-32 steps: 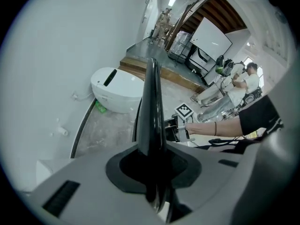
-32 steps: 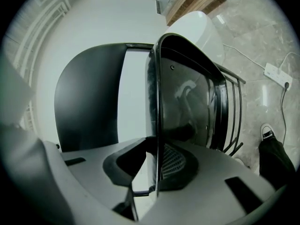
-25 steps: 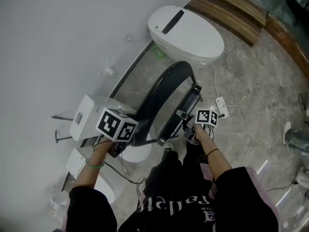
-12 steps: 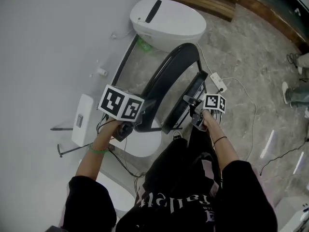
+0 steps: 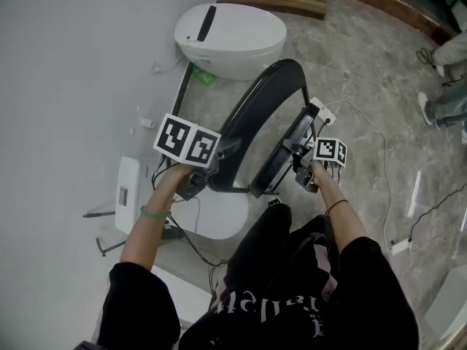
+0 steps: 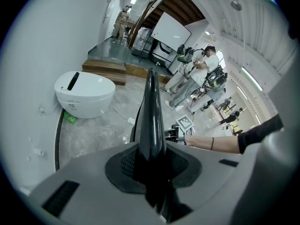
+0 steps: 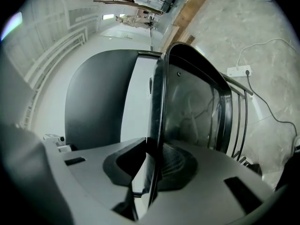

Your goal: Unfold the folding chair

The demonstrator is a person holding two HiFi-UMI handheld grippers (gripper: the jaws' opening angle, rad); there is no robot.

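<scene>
1. The left gripper (image 5: 219,155) is clamped on the black back hoop (image 5: 263,97) of the folding chair (image 5: 281,133). Compared with a second ago, it has moved across with the hoop and rolled a little.
2. The chair stands on the floor just in front of me, near the wall (image 5: 73,64). The gap between the hoop and the seat panel (image 5: 288,148) looks a little wider than before, but my head camera has also turned, so I am not sure. I judge that the unfolding has begun and is far from complete.
3. The right gripper (image 5: 303,166) is closed on the thin near edge of the seat panel and has also moved sideways with it.
4. To the left a white box (image 5: 125,192) hangs on the wall. A white toilet (image 5: 230,39) stands far beyond the chair, close to the hoop's path. To the right a power strip (image 5: 326,113) and its cable (image 5: 376,159) lie on the floor, where the chair legs could catch them.
</scene>
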